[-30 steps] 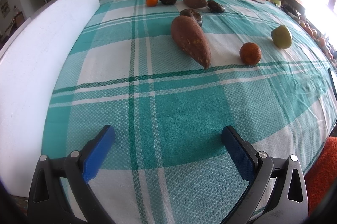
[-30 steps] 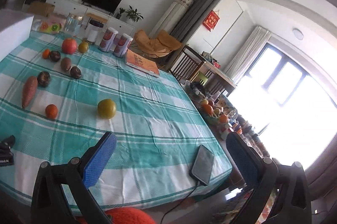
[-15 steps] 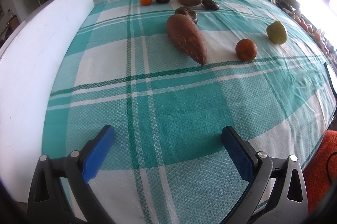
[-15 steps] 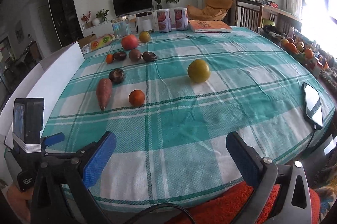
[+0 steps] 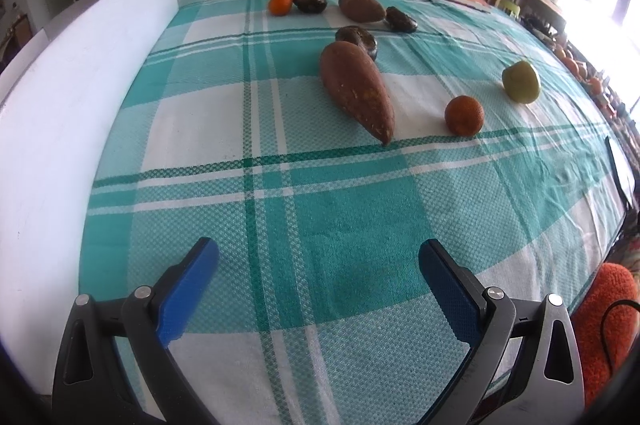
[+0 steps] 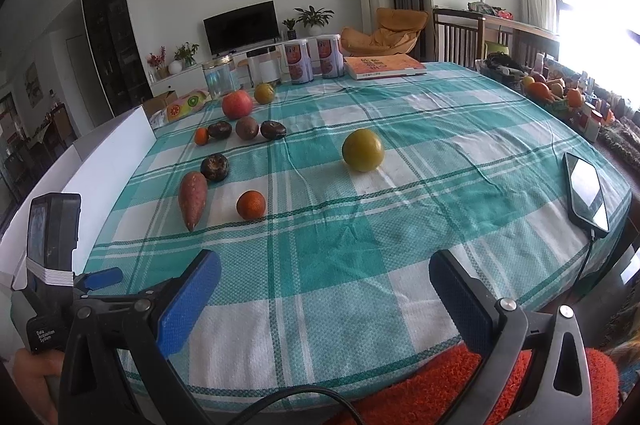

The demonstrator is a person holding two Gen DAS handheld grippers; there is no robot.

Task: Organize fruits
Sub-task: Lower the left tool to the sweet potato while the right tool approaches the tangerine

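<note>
Left gripper (image 5: 319, 259): wide, empty, over the table's near edge.
Right gripper (image 6: 325, 271): wide, empty.
Fruits: scattered mid-table, unsorted; orange (image 5: 464, 115) nearest.

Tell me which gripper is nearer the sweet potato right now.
Left. The left gripper sits open just short of the sweet potato, nearly in line with it. The right gripper is open too, farther back and off to its right.

the tablecloth (image 5: 328, 225) is woven cloth with a matt waffle texture. the gripper fingers (image 5: 188, 289) carry matt blue pads on black plastic with metal rivets. the sweet potato (image 5: 358, 91) has rough, dull skin. the phone (image 6: 586, 191) screen is glossy. the jar (image 6: 218, 79) looks like clear glass.
</note>
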